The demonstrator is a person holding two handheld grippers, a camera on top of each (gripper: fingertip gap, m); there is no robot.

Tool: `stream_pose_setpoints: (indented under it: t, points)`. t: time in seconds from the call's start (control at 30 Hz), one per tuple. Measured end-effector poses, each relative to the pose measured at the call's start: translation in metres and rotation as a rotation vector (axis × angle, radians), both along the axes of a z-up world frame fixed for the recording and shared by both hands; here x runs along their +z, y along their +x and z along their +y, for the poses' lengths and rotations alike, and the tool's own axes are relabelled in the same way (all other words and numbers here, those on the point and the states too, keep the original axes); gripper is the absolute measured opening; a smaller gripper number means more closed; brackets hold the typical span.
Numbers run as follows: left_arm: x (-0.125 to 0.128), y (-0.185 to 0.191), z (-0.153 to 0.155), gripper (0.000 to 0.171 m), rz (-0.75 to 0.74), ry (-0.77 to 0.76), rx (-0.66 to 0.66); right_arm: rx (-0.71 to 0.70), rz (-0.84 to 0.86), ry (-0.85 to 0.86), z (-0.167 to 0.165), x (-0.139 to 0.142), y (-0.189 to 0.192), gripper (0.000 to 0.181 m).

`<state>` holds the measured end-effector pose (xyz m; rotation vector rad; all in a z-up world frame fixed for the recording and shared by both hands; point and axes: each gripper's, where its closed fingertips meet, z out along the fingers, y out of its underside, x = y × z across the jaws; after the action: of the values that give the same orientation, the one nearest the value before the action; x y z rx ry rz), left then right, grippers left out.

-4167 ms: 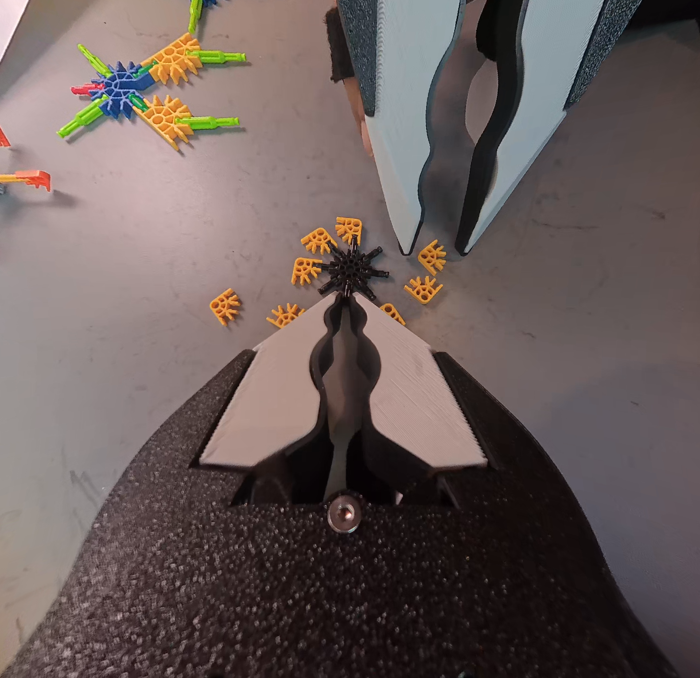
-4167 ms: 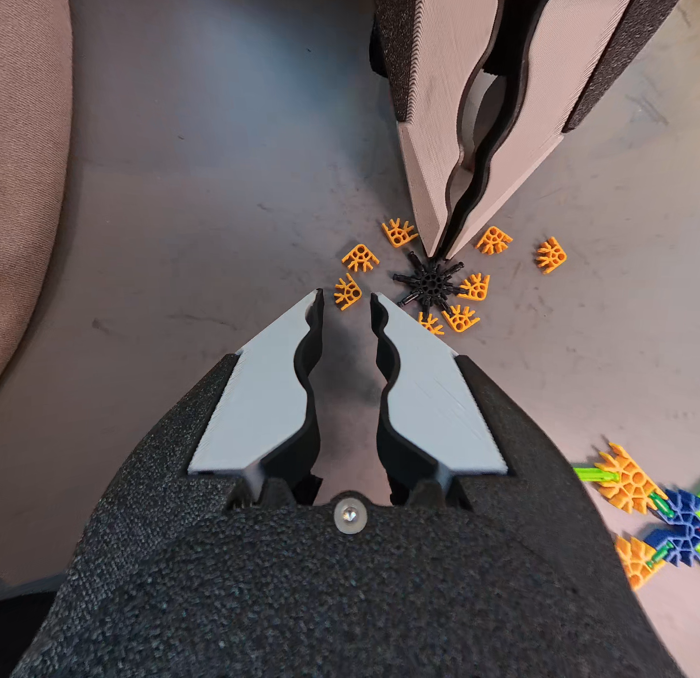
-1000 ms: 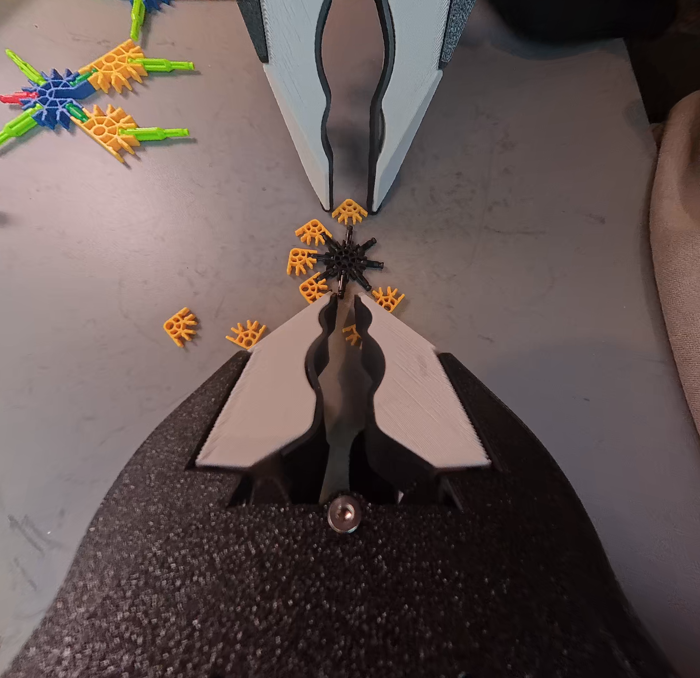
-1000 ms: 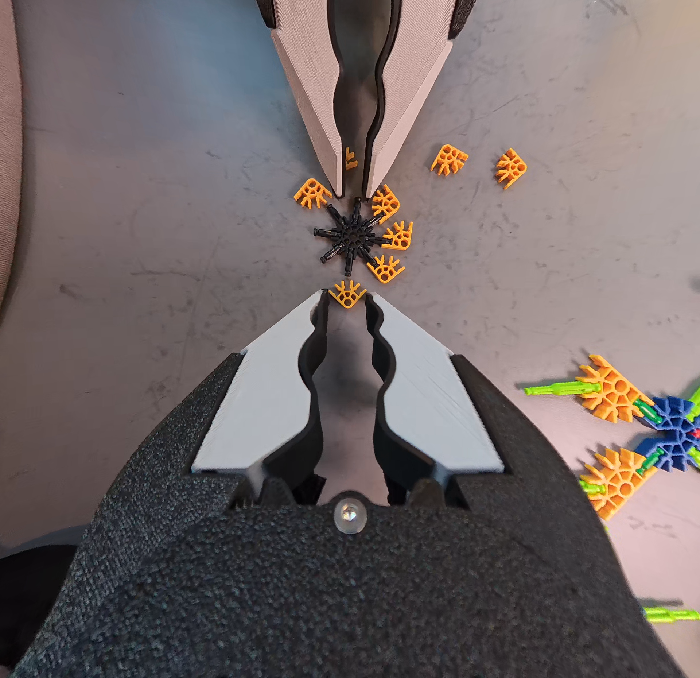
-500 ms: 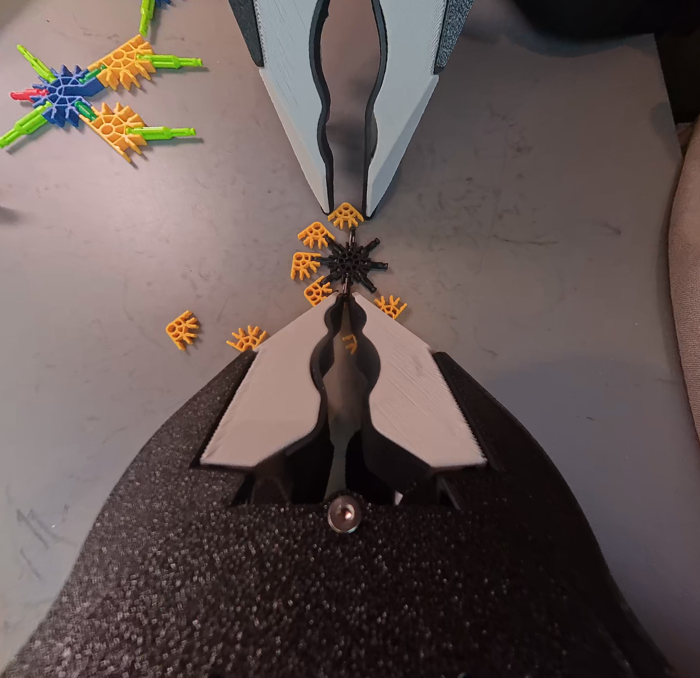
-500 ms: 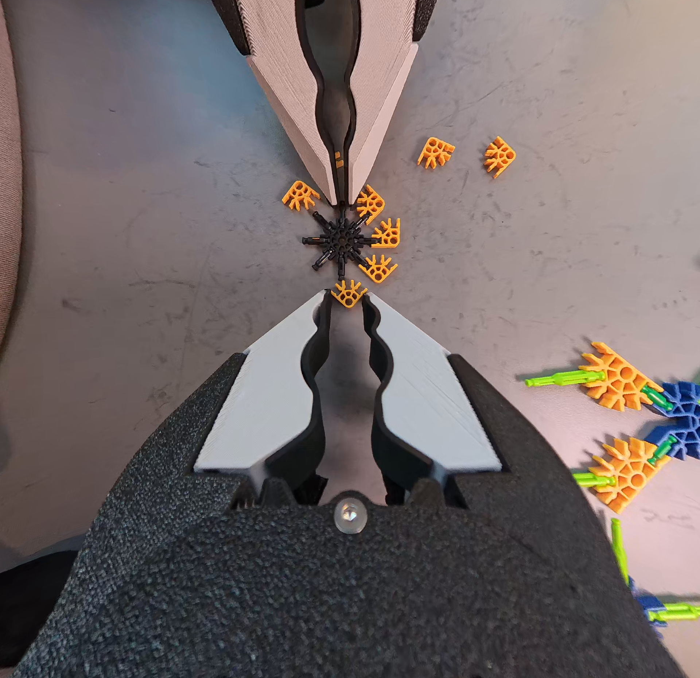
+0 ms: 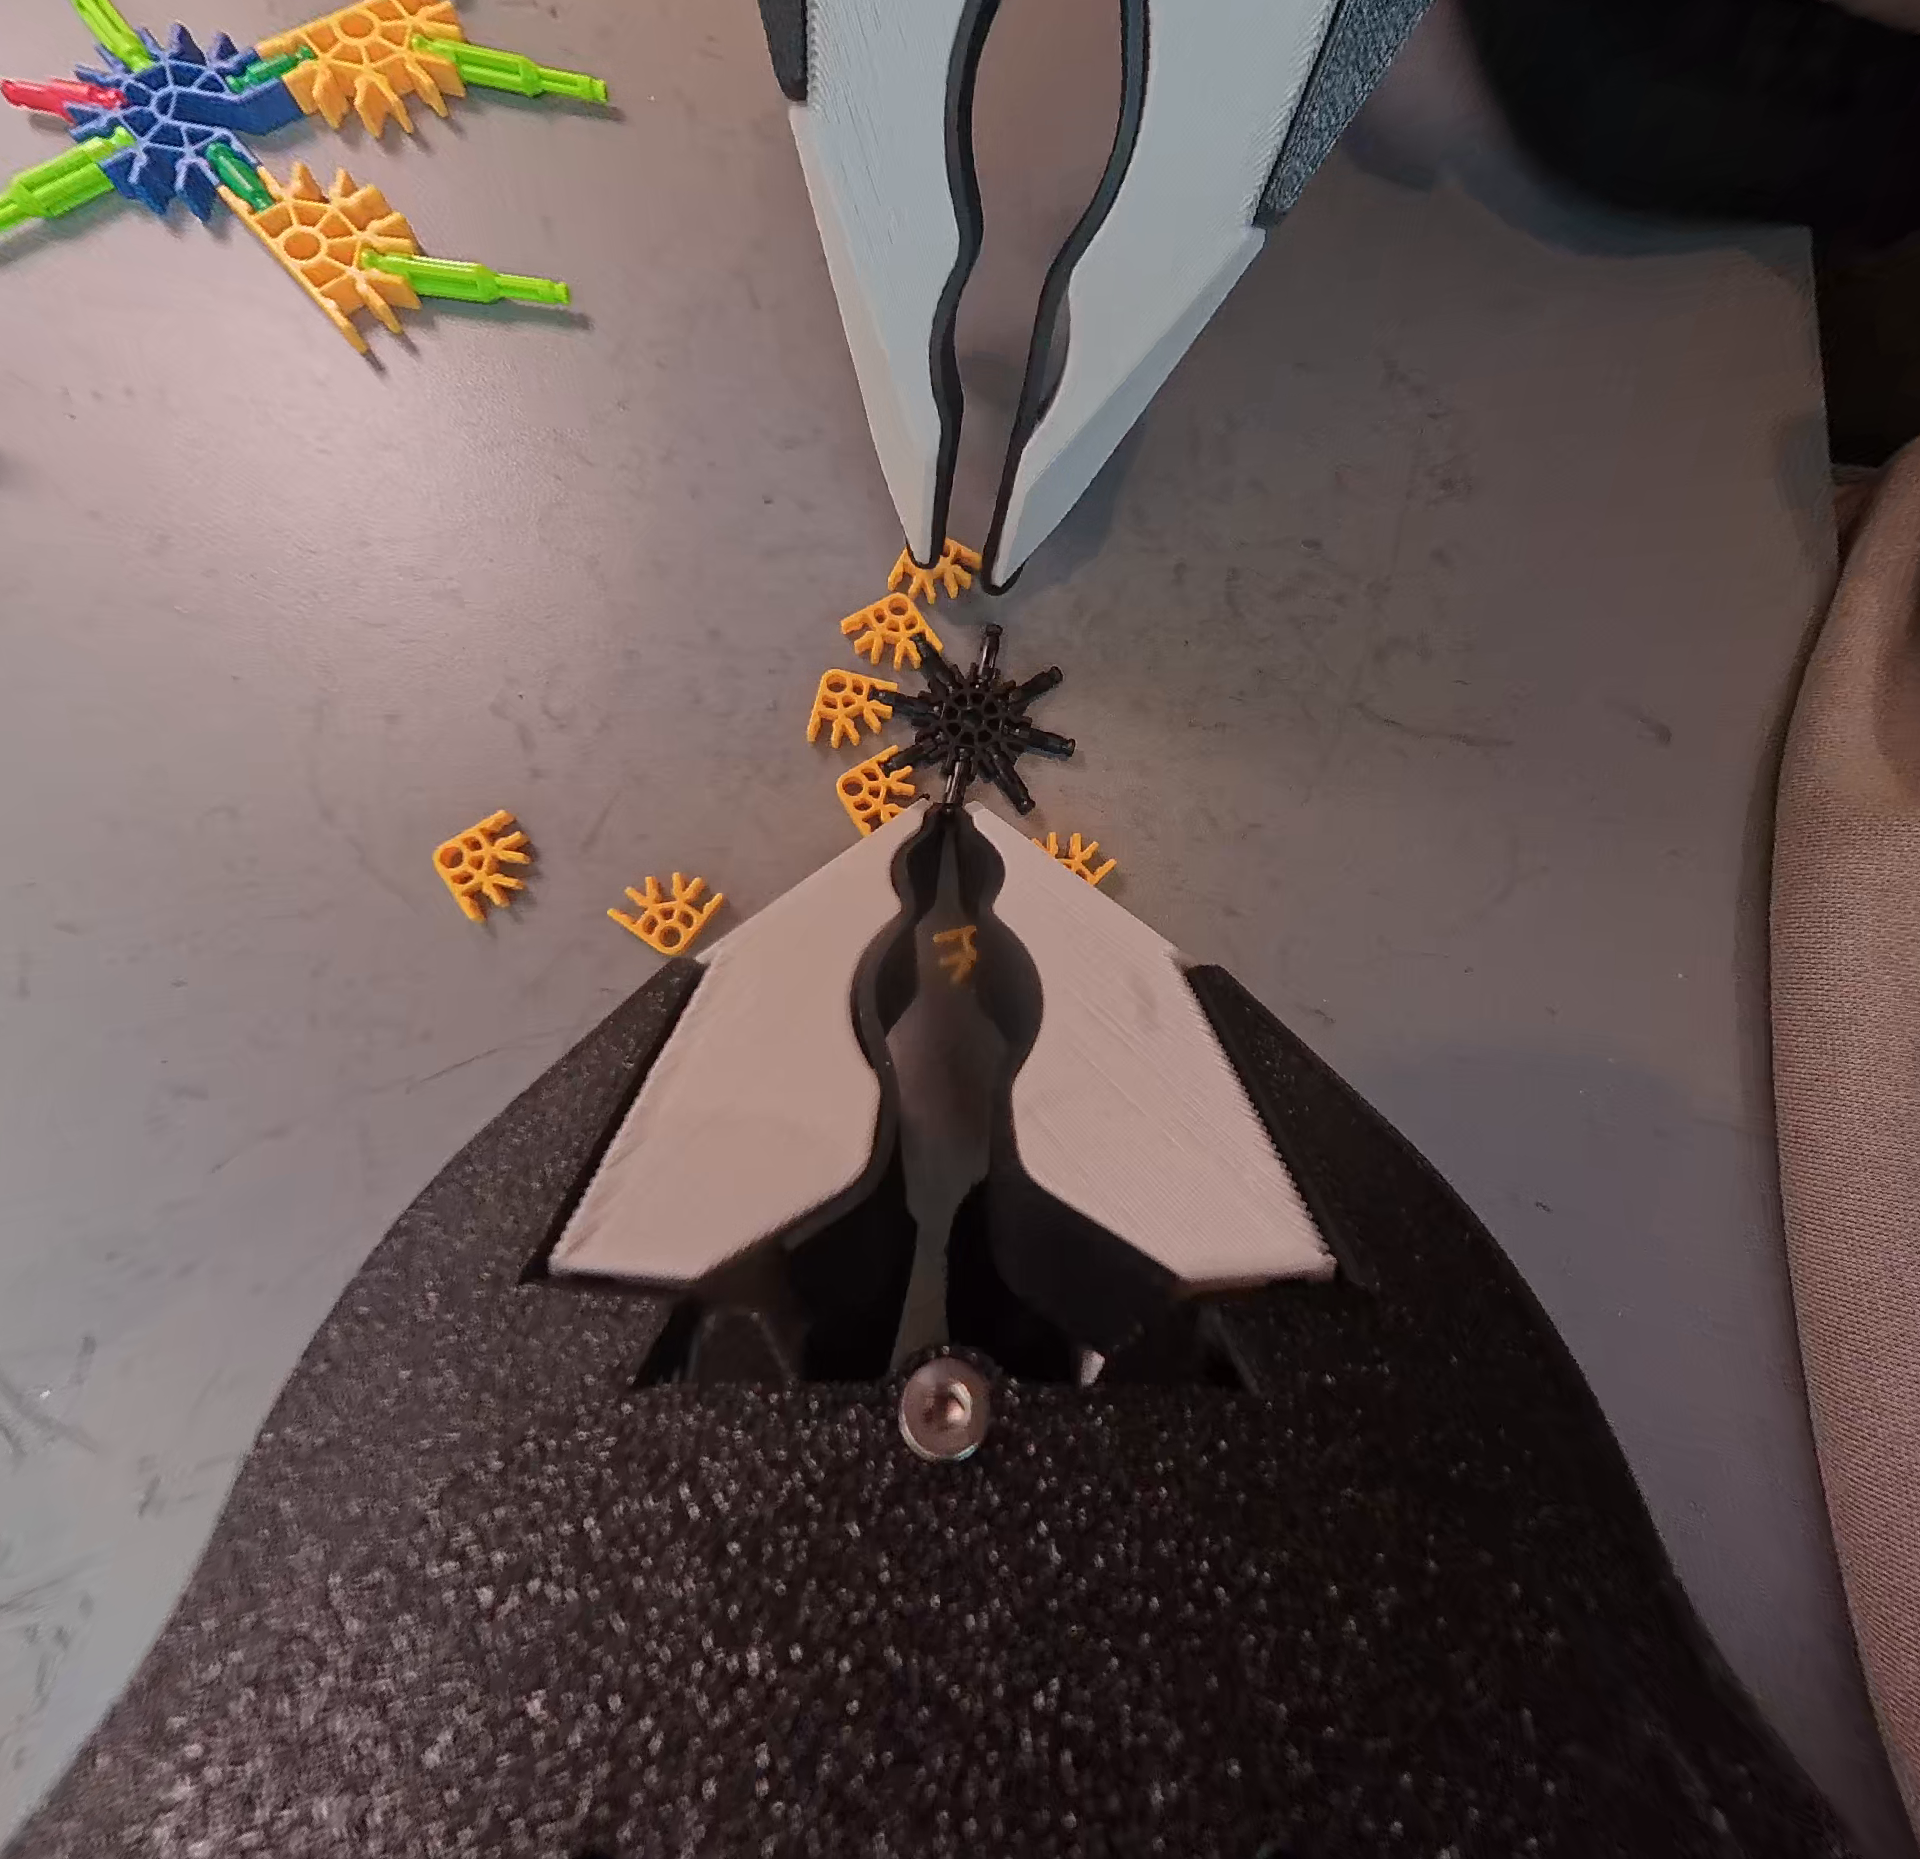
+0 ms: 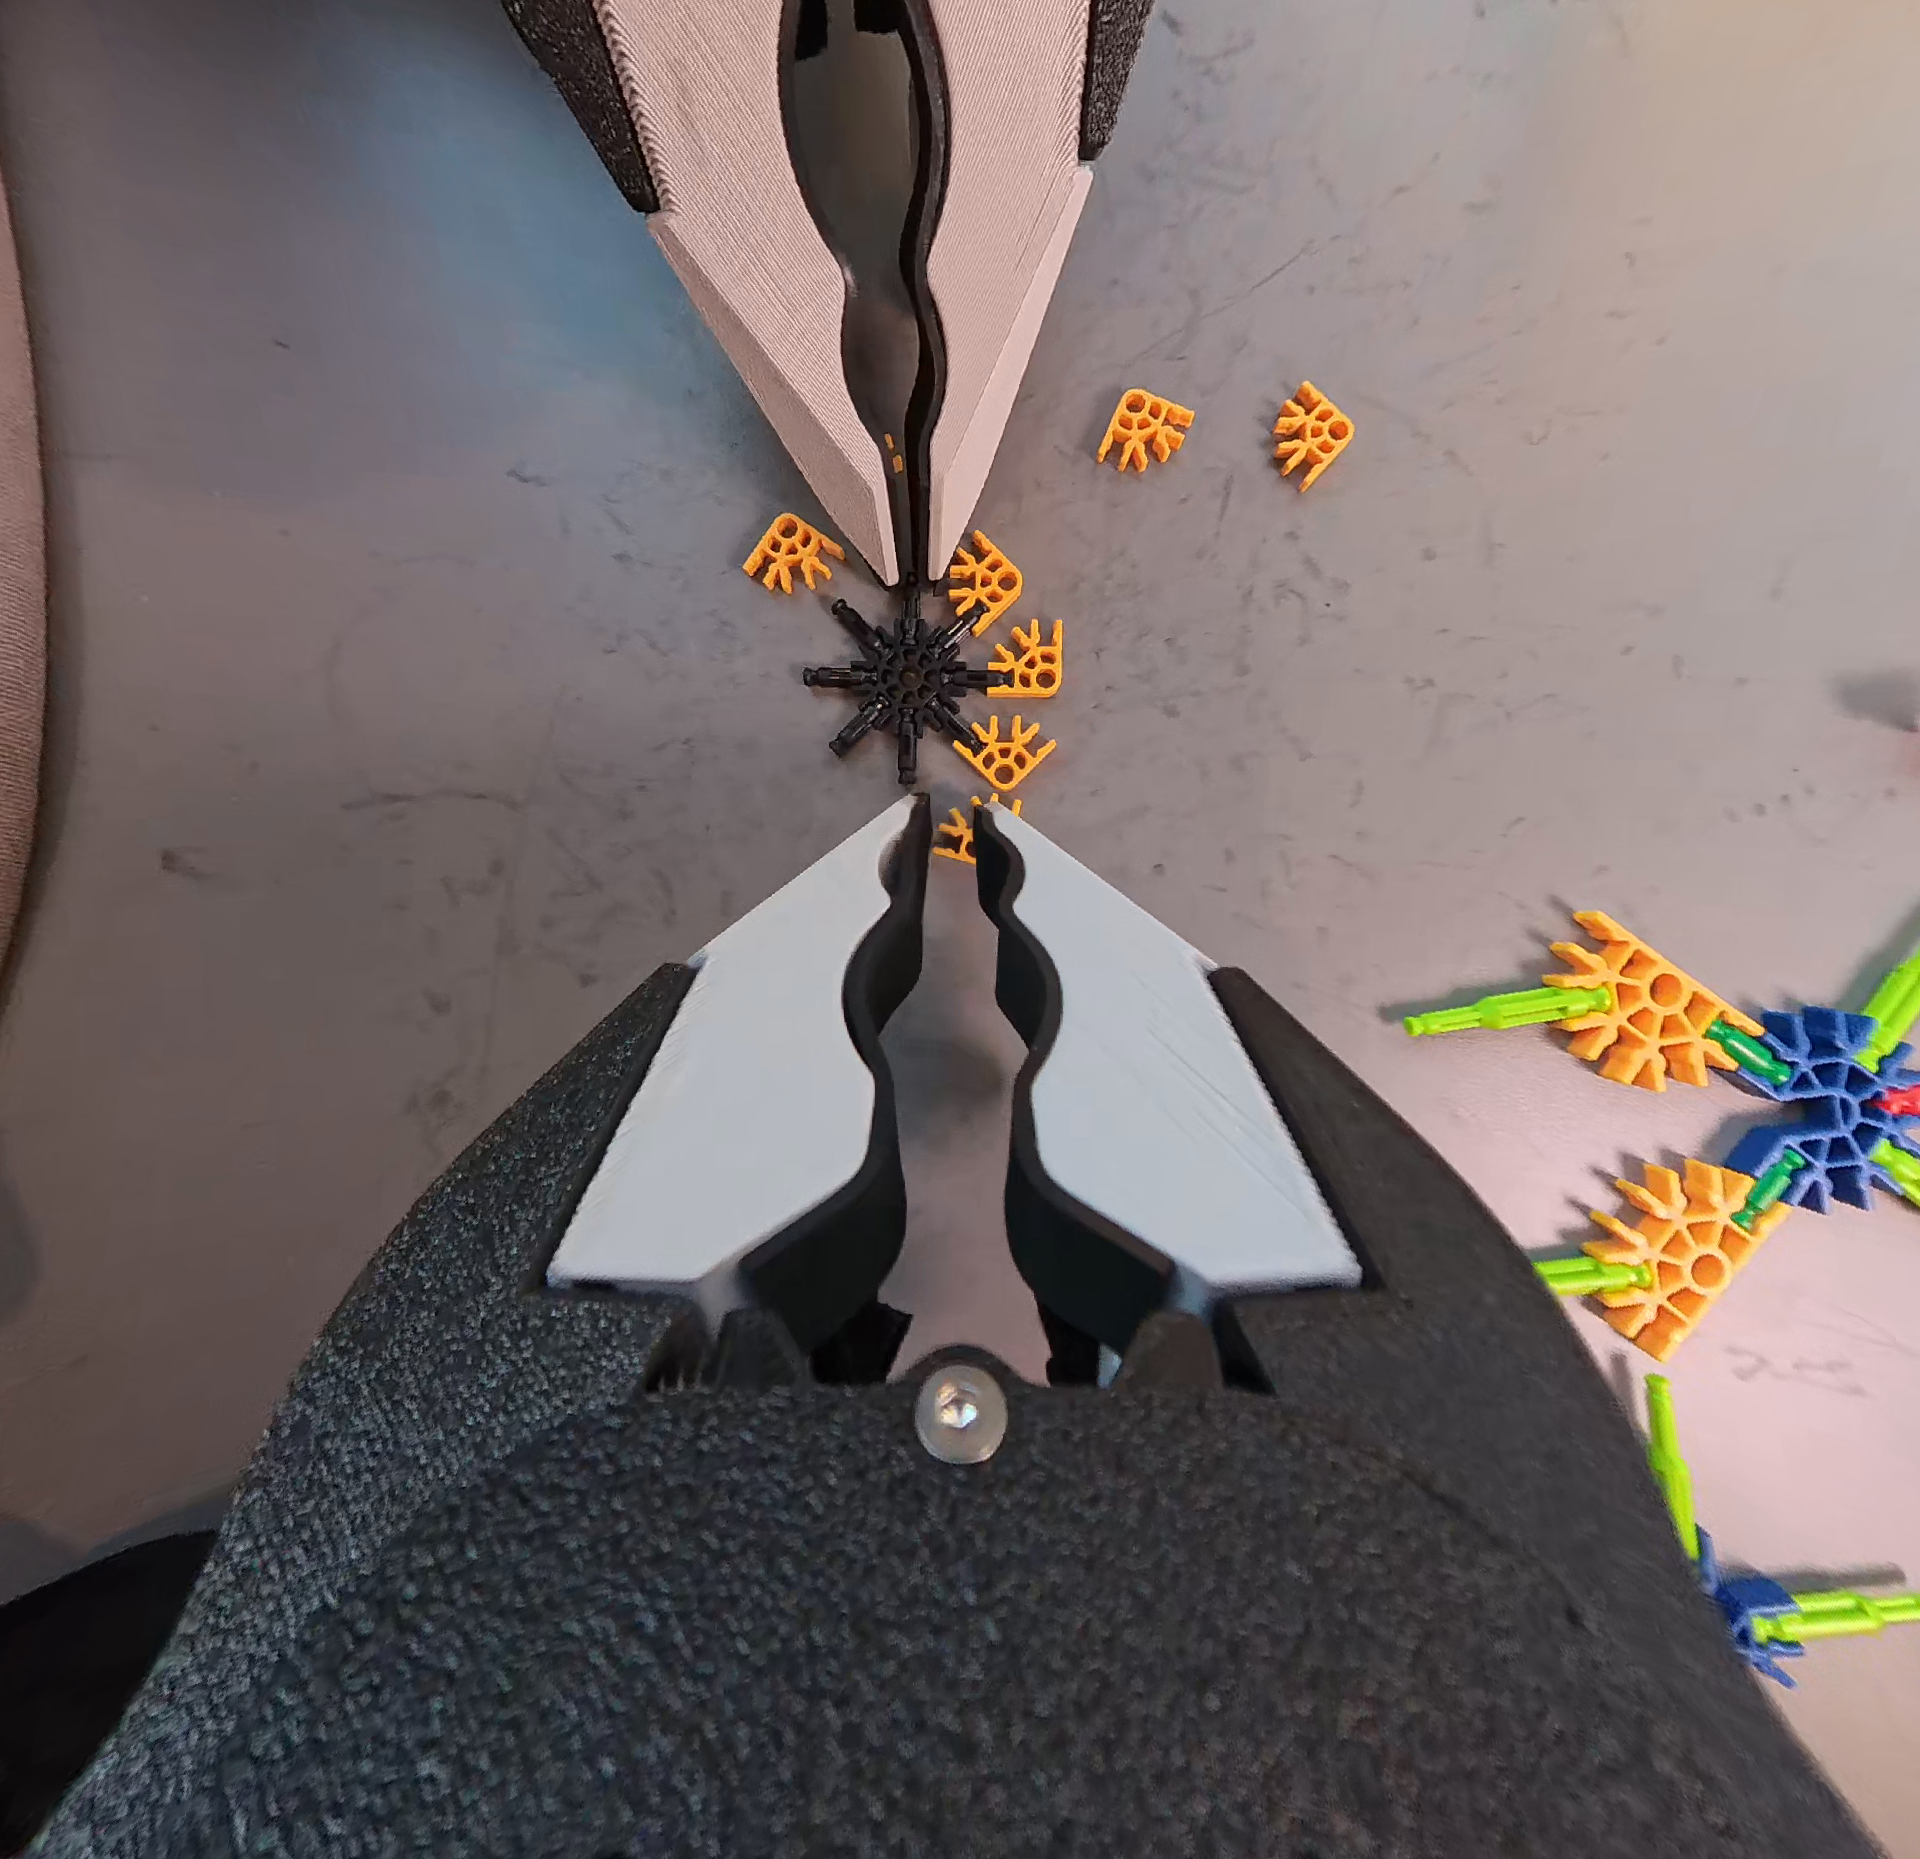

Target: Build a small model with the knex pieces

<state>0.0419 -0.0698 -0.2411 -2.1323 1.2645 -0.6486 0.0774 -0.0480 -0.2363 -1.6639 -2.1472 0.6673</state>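
Left fingers [image 7: 948, 822] pinch one spoke of the black hub [image 7: 975, 713] on the counter [image 7: 1455, 666]; right fingers [image 8: 948, 810] straddle an orange piece [image 8: 956, 835], slightly parted.

My left claw [image 7: 951, 822]: fingers pressed together at the tips. My right claw [image 8: 948, 820]: slim gap between tips, pointing straight at the left.

Eight small orange connectors [image 8: 1143, 427], one black spoked hub [image 8: 909, 679], two blue-orange-green rod assemblies [image 8: 1818, 1103], second one [image 8: 1756, 1617] cut off at frame edge.
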Motion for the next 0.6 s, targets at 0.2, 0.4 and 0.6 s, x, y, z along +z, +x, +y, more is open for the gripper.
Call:
stream_pose_setpoints:
  t: [0.2, 0.4, 0.6]
  points:
    - [0.0, -0.005, -0.006, 0.003, 0.009, -0.017, -0.039, 0.012, -0.004, -0.005, 0.005, -0.002, 0.007, 0.022]
    - [0.004, -0.008, -0.008, 0.003, 0.003, 0.001, -0.062, 0.063, -0.042, -0.037, -0.01, -0.005, 0.012, 0.021]
    - [0.004, -0.009, -0.007, 0.003, 0.013, 0.03, -0.075, 0.059, -0.001, -0.013, -0.004, 0.0, 0.008, 0.02]
